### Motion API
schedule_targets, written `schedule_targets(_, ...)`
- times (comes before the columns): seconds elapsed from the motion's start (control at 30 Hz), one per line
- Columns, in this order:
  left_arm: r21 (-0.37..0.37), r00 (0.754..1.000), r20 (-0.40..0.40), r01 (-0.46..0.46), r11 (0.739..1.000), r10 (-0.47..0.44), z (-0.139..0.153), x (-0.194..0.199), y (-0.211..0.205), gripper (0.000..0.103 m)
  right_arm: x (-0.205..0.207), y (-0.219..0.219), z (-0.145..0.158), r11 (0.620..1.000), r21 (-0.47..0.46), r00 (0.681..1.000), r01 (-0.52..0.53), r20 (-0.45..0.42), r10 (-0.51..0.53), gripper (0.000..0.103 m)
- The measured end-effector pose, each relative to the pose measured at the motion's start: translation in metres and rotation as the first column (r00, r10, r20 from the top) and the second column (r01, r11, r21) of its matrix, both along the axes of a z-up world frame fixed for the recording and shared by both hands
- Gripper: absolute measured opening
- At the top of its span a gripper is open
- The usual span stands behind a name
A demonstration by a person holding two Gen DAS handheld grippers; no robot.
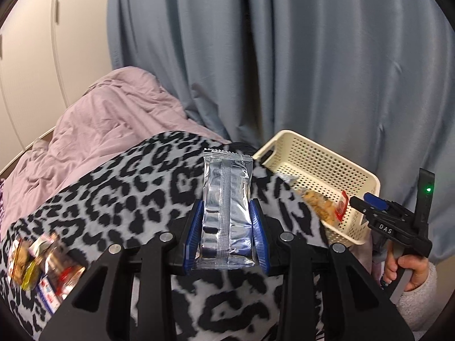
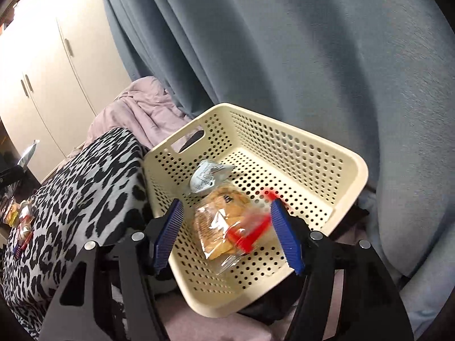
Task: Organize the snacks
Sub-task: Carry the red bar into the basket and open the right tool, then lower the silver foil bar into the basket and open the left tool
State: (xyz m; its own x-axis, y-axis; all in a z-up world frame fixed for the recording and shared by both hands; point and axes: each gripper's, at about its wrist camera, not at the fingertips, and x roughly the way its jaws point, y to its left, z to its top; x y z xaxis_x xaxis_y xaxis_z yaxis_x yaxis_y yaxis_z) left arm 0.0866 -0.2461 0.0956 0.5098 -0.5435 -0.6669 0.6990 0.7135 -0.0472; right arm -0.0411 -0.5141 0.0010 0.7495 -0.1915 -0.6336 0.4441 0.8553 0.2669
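My left gripper (image 1: 226, 213) is shut on a silver foil snack packet (image 1: 226, 199) and holds it upright above the leopard-print blanket (image 1: 113, 193). A cream perforated basket (image 2: 298, 153) sits to the right; it also shows in the left wrist view (image 1: 327, 170). My right gripper (image 2: 227, 221) is open over the basket, its blue pads either side of a clear bag of crackers with a red label (image 2: 227, 227). The bag is blurred, and I cannot tell if it rests on the basket floor. A grey-white packet (image 2: 206, 177) lies in the basket behind it. The right gripper also shows in the left wrist view (image 1: 366, 201).
Several loose snack packets (image 1: 39, 264) lie on the blanket at the left. A pink duvet (image 1: 108, 119) is bunched behind. A blue-grey curtain (image 1: 284, 56) hangs close behind the basket. White wardrobe doors (image 2: 51, 79) stand at the far left.
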Motion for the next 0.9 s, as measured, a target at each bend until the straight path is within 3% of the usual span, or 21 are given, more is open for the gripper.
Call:
schedule_targets(0.43, 0.008, 0.983, -0.084, 0.166, 0.986, -0.165, -0.025, 0.002, -0.093, 0.034, -0.009, -0.006, -0.003, 1.000, -0.018, 1.000, 0.011, 0.012, -0.011, 0.066)
schedule_targets(0.9, 0.034, 0.961, -0.144, 0.243, 0.969, -0.236, -0.060, 0.013, -0.172, 0.035, -0.011, -0.011, -0.005, 0.999, -0.006, 0.999, 0.033, 0.017, -0.033, 0.066)
